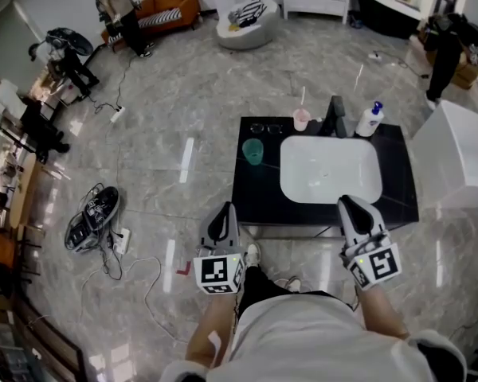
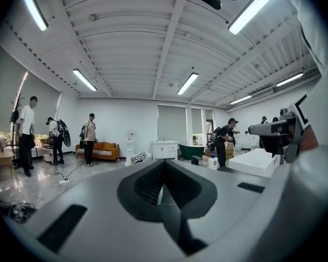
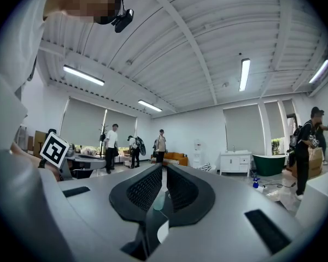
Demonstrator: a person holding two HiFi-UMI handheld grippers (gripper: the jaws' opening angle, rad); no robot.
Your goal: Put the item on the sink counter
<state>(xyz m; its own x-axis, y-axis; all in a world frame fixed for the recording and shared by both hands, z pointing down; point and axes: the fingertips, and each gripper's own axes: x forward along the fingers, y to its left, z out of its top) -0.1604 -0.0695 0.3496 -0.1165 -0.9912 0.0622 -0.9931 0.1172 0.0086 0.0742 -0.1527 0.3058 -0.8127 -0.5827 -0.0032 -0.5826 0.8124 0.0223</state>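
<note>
Left gripper [image 1: 225, 208] and right gripper [image 1: 350, 202] — jaws closed, nothing held — level before black sink counter [image 1: 255, 197]; green cup [image 1: 253, 151], pink cup [image 1: 301, 119], pump bottle [image 1: 370, 121] on it

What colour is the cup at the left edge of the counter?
Green. The cup shows best in the head view.

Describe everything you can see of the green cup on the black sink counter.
The green cup is a small, see-through teal tumbler, plastic or glass by its look, with no handle visible. It stands upright, mouth up, on the black sink counter, near its left edge as the head view shows it, left of the white basin and apart from it. Only the counter touches it. Whether it holds anything is too small to tell.
</note>
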